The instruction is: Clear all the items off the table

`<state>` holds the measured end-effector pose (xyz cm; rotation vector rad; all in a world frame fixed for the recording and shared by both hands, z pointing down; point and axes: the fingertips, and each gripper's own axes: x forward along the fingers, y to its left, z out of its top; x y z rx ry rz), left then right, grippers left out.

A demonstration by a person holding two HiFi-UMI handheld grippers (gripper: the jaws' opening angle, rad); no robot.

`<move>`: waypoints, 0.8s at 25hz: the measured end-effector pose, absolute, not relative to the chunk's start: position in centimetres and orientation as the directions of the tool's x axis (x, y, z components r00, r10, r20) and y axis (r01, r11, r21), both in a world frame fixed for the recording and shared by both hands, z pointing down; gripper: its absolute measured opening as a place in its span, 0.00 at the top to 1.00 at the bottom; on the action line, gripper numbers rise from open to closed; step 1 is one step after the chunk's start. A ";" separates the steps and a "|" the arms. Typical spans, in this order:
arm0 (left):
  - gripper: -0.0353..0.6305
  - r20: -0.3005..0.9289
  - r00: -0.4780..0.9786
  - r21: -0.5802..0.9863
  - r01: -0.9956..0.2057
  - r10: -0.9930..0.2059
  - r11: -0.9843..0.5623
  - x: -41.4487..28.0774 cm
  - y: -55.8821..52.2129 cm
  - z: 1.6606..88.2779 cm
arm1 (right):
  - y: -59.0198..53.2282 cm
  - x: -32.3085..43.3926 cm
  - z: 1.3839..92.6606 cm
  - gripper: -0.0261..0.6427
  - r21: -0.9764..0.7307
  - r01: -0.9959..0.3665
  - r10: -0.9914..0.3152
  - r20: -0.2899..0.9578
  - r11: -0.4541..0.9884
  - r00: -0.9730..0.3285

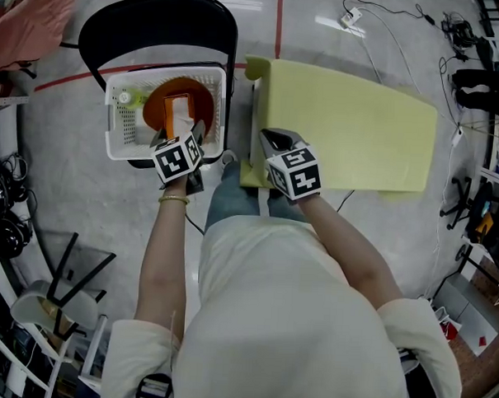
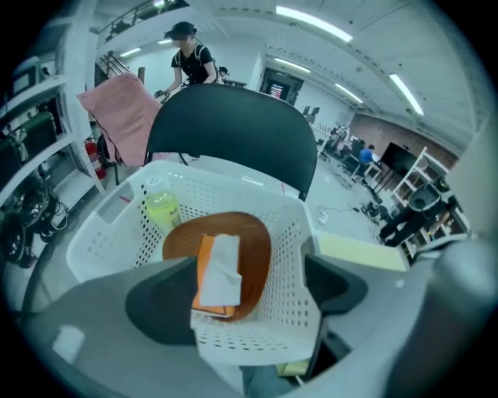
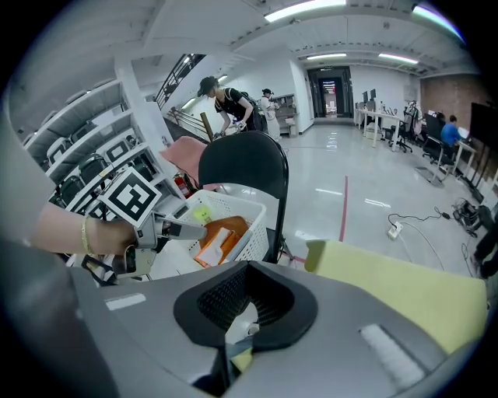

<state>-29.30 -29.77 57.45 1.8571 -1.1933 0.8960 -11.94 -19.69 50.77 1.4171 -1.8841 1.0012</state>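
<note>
A white plastic basket (image 2: 261, 315), its walls punched with rows of small holes, sits on the seat of a black chair (image 2: 233, 124) beside a smooth, pale-yellow table (image 1: 360, 133). Inside lie a glossy orange-brown oval plate (image 2: 253, 249), a flat orange box (image 2: 204, 268) resting on it with a folded white packet (image 2: 226, 268) on top, and a yellow-green bottle (image 2: 162, 208) in the far corner. The left gripper (image 1: 178, 133) hangs over the basket's near rim, jaws spread wide and gripping nothing. The right gripper (image 1: 275, 140), jaws clenched and empty, hovers at the table's near left edge.
</note>
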 end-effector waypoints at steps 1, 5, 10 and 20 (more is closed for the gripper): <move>0.31 0.850 0.321 0.209 -0.934 -0.418 -0.291 -29.4 -29.8 57.3 | -19.6 -12.0 50.7 0.96 -0.225 -0.961 -0.534 0.800 0.158 -0.275; 0.31 0.845 0.323 0.214 -0.935 -0.427 -0.284 -29.5 -29.6 56.9 | -19.5 -12.0 50.6 0.96 -0.224 -0.961 -0.539 0.796 0.159 -0.275; 0.36 0.841 0.329 0.219 -0.933 -0.430 -0.287 -29.5 -29.3 56.4 | -19.4 -12.0 50.3 0.96 -0.222 -0.963 -0.548 0.792 0.152 -0.269; 0.71 0.803 0.405 0.254 -0.896 -0.437 -0.363 -27.3 -28.6 52.7 | -19.1 -11.4 49.6 0.96 -0.221 -0.970 -0.583 0.776 0.104 -0.239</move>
